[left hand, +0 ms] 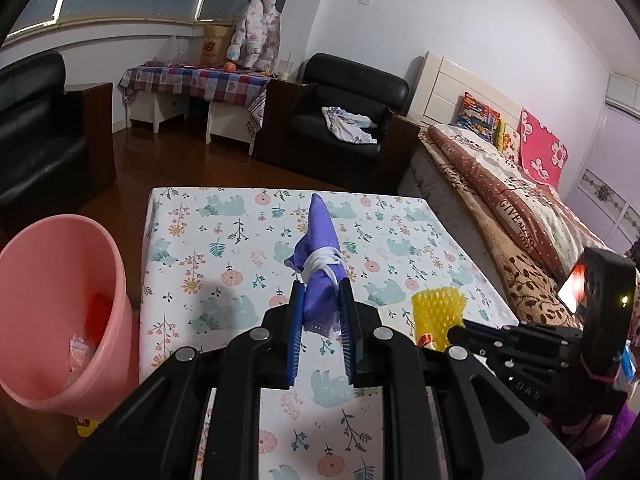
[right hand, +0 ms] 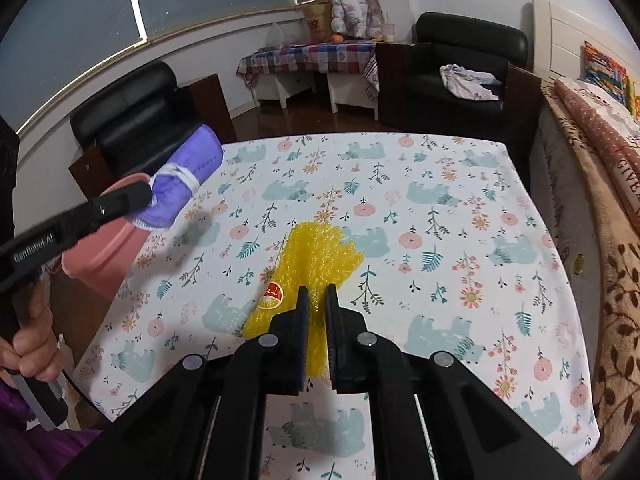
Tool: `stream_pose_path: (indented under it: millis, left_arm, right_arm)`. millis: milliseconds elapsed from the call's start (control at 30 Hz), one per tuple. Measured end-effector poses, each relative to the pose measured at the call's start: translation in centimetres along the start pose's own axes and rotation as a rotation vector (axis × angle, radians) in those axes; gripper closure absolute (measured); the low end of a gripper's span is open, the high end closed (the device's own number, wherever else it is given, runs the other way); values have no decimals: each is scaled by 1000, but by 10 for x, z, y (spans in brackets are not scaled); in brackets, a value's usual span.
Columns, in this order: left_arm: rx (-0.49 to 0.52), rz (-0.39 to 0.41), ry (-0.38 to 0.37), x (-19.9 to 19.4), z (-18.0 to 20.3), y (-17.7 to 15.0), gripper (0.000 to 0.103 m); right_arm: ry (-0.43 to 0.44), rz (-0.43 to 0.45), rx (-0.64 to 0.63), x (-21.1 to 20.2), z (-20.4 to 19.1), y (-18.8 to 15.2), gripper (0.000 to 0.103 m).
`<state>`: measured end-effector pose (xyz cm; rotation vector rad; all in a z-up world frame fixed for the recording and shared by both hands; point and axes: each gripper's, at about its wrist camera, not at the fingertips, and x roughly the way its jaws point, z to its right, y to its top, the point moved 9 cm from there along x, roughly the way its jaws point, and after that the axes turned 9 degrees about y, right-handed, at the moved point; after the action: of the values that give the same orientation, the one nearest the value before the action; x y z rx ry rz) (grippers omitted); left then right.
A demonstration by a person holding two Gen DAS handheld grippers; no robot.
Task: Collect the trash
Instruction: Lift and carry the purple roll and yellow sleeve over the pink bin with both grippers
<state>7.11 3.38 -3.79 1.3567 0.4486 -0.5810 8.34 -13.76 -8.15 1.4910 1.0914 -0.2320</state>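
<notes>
Angling down over the table, each gripper [left hand: 322, 300] [right hand: 316, 300] clamps trash.

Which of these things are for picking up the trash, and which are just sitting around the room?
For the job:
- purple rolled mask, held in the left gripper
- yellow foam net, pinched by the right gripper
- pink bin beside the table

Just lying about:
- black armchair with crumpled cloth
- puffy jacket
- bed pillows
</notes>
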Motion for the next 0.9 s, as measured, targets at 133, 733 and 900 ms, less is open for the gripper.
stream_pose_path:
  millis: [133, 733, 900]
  left_arm:
    - [24, 21, 1, -8, 3, -2, 86]
    - [-24, 154, 44, -67, -21, 2, 86]
    - [-57, 174, 80, -74, -39, 9, 86]
  right_arm:
    - [-13, 25, -1, -11, -4, 1, 96]
    - [9, 107, -99, -47, -51, 30, 96]
    - [37, 106, -120, -38, -64, 41, 96]
